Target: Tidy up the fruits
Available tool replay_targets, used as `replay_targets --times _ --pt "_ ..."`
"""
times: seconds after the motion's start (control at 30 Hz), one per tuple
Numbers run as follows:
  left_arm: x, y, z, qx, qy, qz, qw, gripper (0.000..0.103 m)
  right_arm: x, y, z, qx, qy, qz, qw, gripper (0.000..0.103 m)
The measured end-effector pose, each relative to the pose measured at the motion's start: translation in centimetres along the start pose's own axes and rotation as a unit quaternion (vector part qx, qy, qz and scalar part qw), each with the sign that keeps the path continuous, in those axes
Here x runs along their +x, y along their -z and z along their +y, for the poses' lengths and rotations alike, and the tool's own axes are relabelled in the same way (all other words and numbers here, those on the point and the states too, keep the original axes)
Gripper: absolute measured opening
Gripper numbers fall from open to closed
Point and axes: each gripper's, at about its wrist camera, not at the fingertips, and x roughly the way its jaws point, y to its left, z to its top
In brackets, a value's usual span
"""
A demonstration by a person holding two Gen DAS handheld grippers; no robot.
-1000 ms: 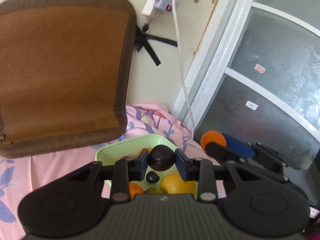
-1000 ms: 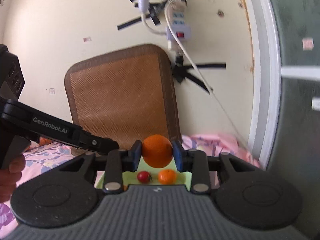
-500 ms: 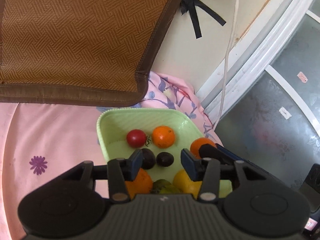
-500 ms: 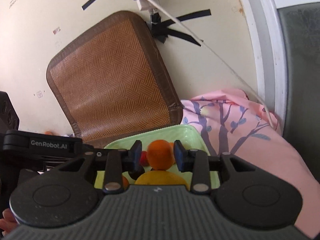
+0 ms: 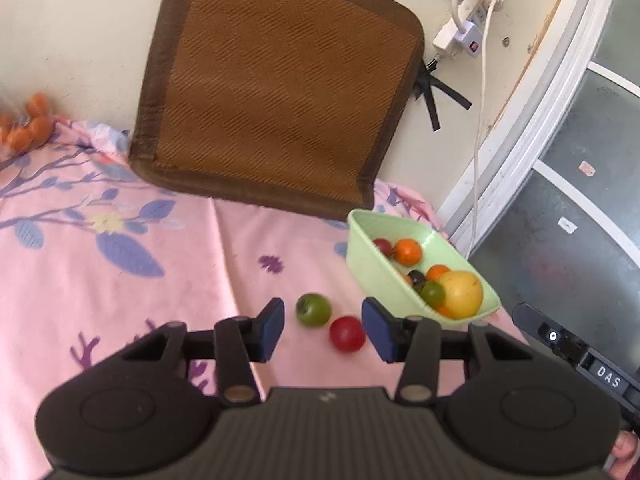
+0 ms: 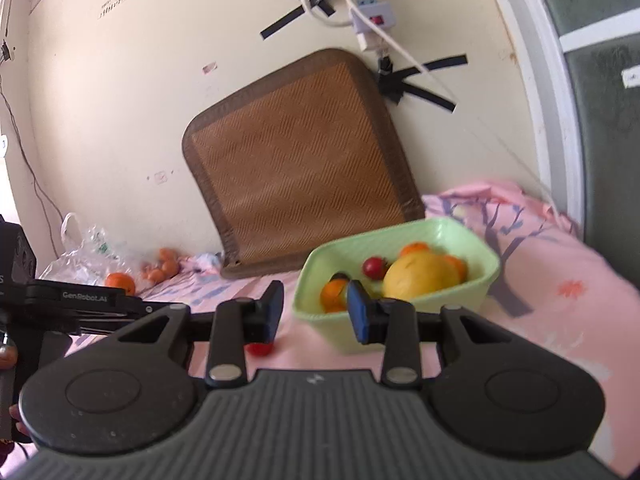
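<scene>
1. Setting: a bed covered by a pink sheet printed with purple leaves and branches (image 5: 120, 280), set against a cream wall (image 6: 120, 100). A brown woven mat with a dark border (image 5: 276, 92) leans against that wall.
2. Task items, container: a pale green rectangular plastic basin (image 5: 372, 272) sits on the sheet near the mat's lower right corner. It holds a large yellow round fruit (image 5: 460, 294), a small orange citrus (image 5: 407, 251), a small red fruit (image 5: 383, 246), a green round fruit (image 5: 433, 293), a small dark fruit (image 5: 417, 278) and further orange pieces partly hidden.
3. Task items, loose: a green round tomato-like fruit (image 5: 313, 309) and a red round tomato-like fruit (image 5: 347, 333) lie on the sheet just beside the basin, close together; contact between them cannot be confirmed.
4. Left claw (image 5: 323, 330): spread wide, holding nothing, with both loose fruits seen in the gap between its blue pads.
5. Right claw (image 6: 314, 312): spread, holding nothing, positioned in front of the basin's near left corner. In the right wrist view the red fruit shows below its left pad.
6. Surroundings: a white power strip with cable (image 5: 460, 32) is fixed to the wall with black tape. More orange fruits (image 6: 162, 268) and a clear plastic bag (image 6: 80, 256) lie at the far left by the wall.
</scene>
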Motion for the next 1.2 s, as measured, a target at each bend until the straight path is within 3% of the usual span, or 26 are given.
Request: replay_targets --times 0.23,0.57,1.03,1.2 --pt "0.3 4.0 -0.2 0.059 -0.051 0.004 0.9970 0.043 2.5 2.9 3.3 -0.015 -0.003 0.055 0.998 0.038" --pt "-1.2 5.3 -2.4 0.129 -0.041 -0.041 0.9900 0.044 2.9 3.9 3.6 -0.017 0.015 0.059 0.998 0.038" --pt "-1.5 5.1 -1.6 0.106 -0.030 -0.046 0.9928 0.044 3.0 4.1 3.7 -0.019 0.006 0.062 0.998 0.039" --pt "-1.5 5.1 -1.5 0.105 -0.031 -0.047 0.9928 0.048 2.9 4.1 3.6 -0.018 0.003 0.060 0.998 0.044"
